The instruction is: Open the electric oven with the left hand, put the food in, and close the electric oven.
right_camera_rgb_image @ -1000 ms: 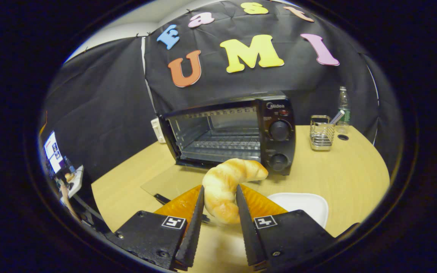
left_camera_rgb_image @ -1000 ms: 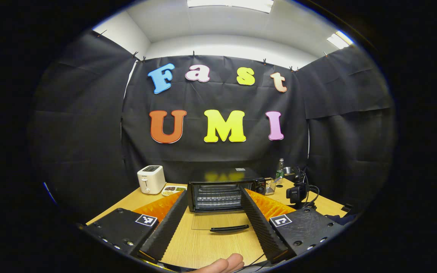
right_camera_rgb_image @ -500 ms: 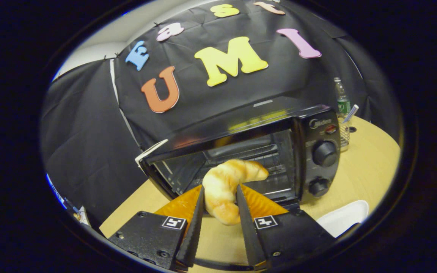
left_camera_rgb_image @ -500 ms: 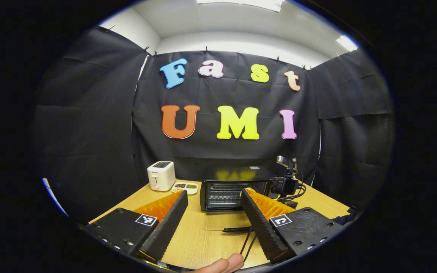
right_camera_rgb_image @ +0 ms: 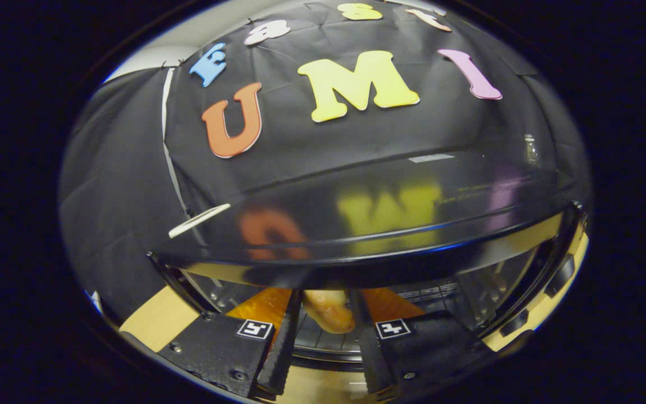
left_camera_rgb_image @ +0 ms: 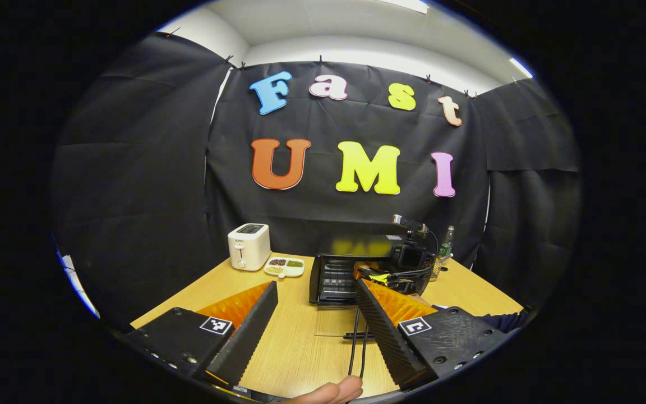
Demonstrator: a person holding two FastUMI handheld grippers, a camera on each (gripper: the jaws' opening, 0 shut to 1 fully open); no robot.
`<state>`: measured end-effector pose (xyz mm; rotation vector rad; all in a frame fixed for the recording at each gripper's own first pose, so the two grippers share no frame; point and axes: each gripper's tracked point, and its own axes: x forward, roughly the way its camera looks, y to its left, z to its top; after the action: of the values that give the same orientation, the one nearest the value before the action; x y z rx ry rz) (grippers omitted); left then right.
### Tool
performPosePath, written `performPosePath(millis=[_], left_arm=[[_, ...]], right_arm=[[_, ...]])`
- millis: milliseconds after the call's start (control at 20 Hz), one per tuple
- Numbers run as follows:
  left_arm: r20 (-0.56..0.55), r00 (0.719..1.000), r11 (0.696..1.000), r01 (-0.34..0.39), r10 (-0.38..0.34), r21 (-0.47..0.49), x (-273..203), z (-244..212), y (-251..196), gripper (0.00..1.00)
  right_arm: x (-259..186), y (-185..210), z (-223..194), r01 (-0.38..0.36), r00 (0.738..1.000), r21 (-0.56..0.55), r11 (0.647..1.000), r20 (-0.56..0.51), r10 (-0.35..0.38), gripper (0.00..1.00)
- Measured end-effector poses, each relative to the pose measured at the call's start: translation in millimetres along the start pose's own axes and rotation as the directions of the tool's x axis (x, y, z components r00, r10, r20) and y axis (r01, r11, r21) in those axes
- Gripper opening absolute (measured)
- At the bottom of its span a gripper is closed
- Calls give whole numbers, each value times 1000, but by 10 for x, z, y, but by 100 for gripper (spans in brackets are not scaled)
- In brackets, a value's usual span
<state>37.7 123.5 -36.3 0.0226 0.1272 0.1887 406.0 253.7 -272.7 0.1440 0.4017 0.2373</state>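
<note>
Croissant pinched between right gripper fingers, inside the open oven; left gripper gapes wide, empty, above table.

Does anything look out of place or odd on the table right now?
Nothing stands out. The oven is open, its glass door lying flat on the table. The right gripper holds the croissant just inside the opening; the left gripper hangs open, back from the oven. Toaster upright.
</note>
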Motion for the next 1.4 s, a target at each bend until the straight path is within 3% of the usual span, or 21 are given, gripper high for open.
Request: performPosePath(millis=[50,150,200,400,600,850,1100,1150,1400], left_arm=[[-4,1000,1000,2,-2,0,5,-14,-21,92],[-8,1000,1000,7,-7,3,-6,-36,-52,92],[-9,1000,1000,5,-5,4,1,-48,-58,92],[-1,1000,1000,0,0,-31,9,-45,-112,92],[-8,1000,999,29,-29,-12,101,-125,-254,92],[-32,998,999,48,-48,10,285,-320,-425,92],[-111,991,995,87,-81,51,530,-710,-652,92],[-128,988,993,100,-92,55,594,-789,-716,92],[-240,959,986,163,-147,46,835,-1342,-996,92]], right_arm=[[-20,-78,-21,30,1000,-21,999,-5,-30,54],[-140,-68,-46,5,1000,-11,1000,-9,-5,69],[-231,-55,-33,-9,1000,-2,1000,-5,9,84],[-659,-149,-34,-15,1000,-16,1000,5,15,97],[-1243,-106,71,-87,993,-56,995,69,91,96],[-2016,-243,373,-100,977,-69,993,179,111,96],[-2788,-541,760,-28,957,-67,997,285,46,99],[-2935,-610,844,-9,953,-69,998,302,30,96],[-3616,-1009,1019,75,941,-53,996,335,-53,99]])
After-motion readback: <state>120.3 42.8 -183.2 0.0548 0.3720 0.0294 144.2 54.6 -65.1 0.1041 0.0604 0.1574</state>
